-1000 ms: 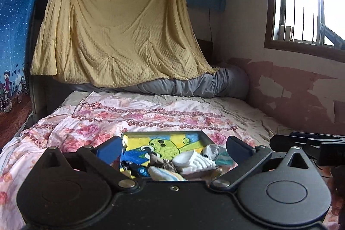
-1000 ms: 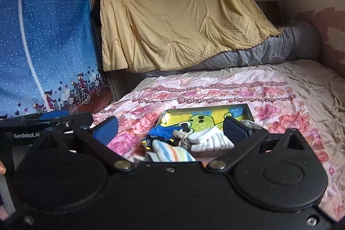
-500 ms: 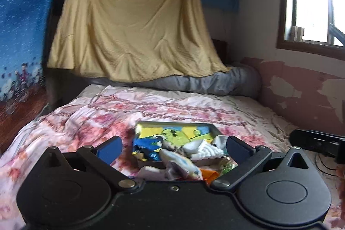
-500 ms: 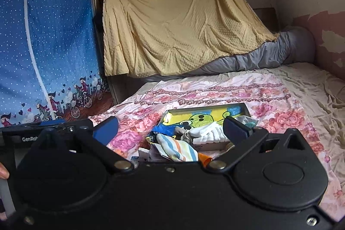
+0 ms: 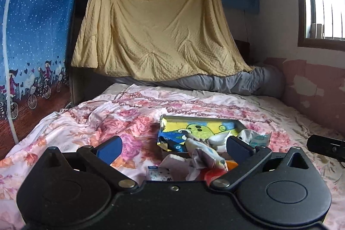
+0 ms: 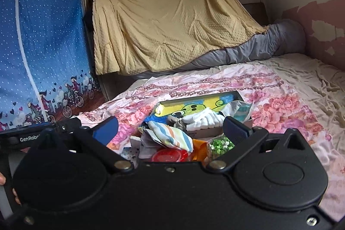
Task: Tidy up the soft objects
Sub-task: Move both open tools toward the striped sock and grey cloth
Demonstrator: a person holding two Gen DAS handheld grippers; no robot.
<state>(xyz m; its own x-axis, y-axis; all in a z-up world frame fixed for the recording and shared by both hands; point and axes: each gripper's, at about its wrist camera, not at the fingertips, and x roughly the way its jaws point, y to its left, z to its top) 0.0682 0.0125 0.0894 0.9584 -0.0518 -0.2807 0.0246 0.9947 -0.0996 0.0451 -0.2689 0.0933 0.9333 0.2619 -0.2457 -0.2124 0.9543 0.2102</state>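
A shallow box (image 5: pixel 200 127) (image 6: pixel 202 106) with a yellow and blue cartoon lining lies on the flowered bedspread (image 5: pixel 112 122). White socks (image 6: pixel 203 120) and a grey sock (image 6: pixel 175 121) rest in its near end. A striped sock (image 6: pixel 170 135) (image 5: pixel 207 154) lies on a small heap just in front of the box. My left gripper (image 5: pixel 174 147) is open, held above the heap's near side, nothing between its fingers. My right gripper (image 6: pixel 170 128) is open too, low over the same heap, also empty.
A red lid (image 6: pixel 170 154), an orange thing (image 6: pixel 198 144) and a green-and-white packet (image 6: pixel 222 143) sit by the heap. A yellow blanket (image 5: pixel 159 31) hangs over a grey bolster (image 5: pixel 232 83) at the bed's head. A blue curtain (image 6: pixel 43 53) stands left, a pink wall (image 5: pixel 317 87) right.
Both grippers have drawn back and up from the box, so more of the heap in front of it shows. The left view has swung left. Both stay open.
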